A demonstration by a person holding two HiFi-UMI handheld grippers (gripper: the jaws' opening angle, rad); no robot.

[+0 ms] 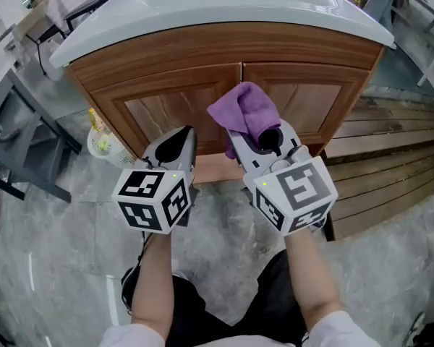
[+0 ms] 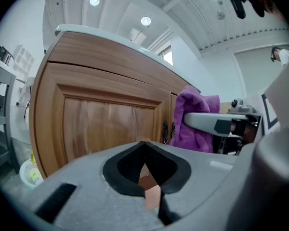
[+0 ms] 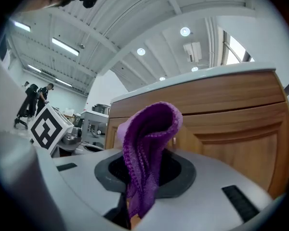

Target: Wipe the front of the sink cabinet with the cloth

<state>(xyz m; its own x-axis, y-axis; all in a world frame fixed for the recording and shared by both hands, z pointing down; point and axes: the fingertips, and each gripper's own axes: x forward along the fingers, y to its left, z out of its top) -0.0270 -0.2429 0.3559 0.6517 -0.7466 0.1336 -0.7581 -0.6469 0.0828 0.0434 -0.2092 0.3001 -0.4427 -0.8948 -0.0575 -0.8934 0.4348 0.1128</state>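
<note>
The wooden sink cabinet [image 1: 166, 107] has two panelled doors under a white basin [image 1: 224, 6]. A purple cloth [image 1: 242, 110] bunches up out of my right gripper [image 1: 264, 139], which is shut on it, just in front of where the two doors meet. I cannot tell whether it touches the wood. In the right gripper view the cloth [image 3: 147, 143] stands folded over the jaws, with the right door [image 3: 231, 124] behind. My left gripper [image 1: 179, 142] is shut and holds nothing, low before the left door [image 2: 101, 124]. Its view shows the cloth [image 2: 195, 117] at right.
A white basket [image 1: 101, 144] with yellow items stands on the floor by the cabinet's left corner. A grey metal frame [image 1: 14, 136] is further left. Wooden slats [image 1: 390, 157] lie to the right. Marble floor [image 1: 217, 230] lies below. People [image 3: 33, 100] stand far off.
</note>
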